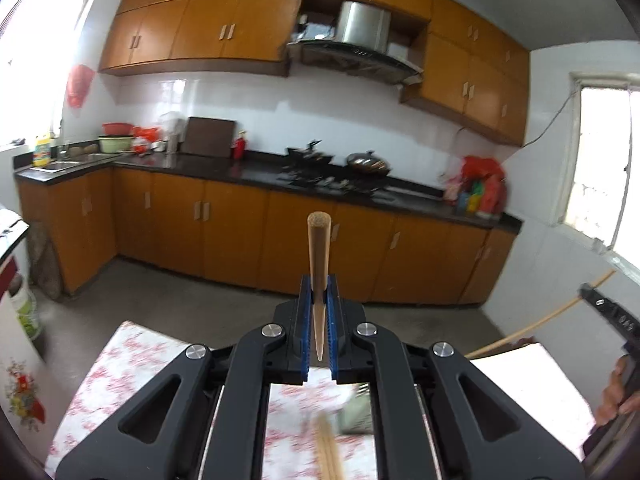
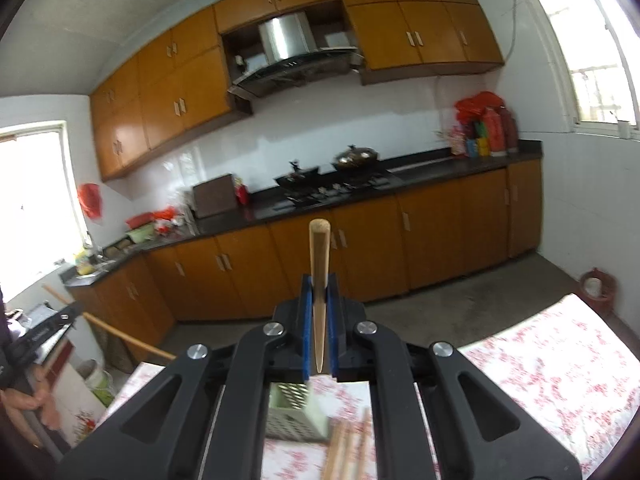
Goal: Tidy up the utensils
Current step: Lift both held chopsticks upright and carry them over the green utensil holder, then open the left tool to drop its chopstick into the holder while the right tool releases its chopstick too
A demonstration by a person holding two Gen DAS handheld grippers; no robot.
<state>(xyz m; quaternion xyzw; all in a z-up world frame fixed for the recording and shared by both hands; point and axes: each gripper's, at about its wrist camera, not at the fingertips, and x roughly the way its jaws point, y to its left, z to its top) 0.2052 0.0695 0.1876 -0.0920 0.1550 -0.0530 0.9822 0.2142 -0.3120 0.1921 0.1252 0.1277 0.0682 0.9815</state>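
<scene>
My left gripper [image 1: 319,286] is shut on a wooden chopstick [image 1: 318,248] that sticks out forward between its blue pads. My right gripper [image 2: 319,286] is likewise shut on a second wooden chopstick [image 2: 319,248]. Both are held high above a table with a red floral cloth [image 2: 560,368]. Below, seen through the gripper frames, a pale perforated utensil holder [image 2: 294,412] stands on the cloth, with several loose chopsticks [image 2: 348,452] beside it. The left wrist view shows the holder [image 1: 356,408] and the loose chopsticks [image 1: 328,452] blurred. The right gripper [image 1: 608,312] and its chopstick [image 1: 540,322] show at that view's right edge.
Beyond the table is a kitchen with orange cabinets and a dark counter [image 1: 248,170] carrying a stove with a wok [image 1: 366,162]. A person's hand [image 1: 616,396] holds the right gripper. A red gas cylinder [image 2: 596,284] stands on the floor at the right.
</scene>
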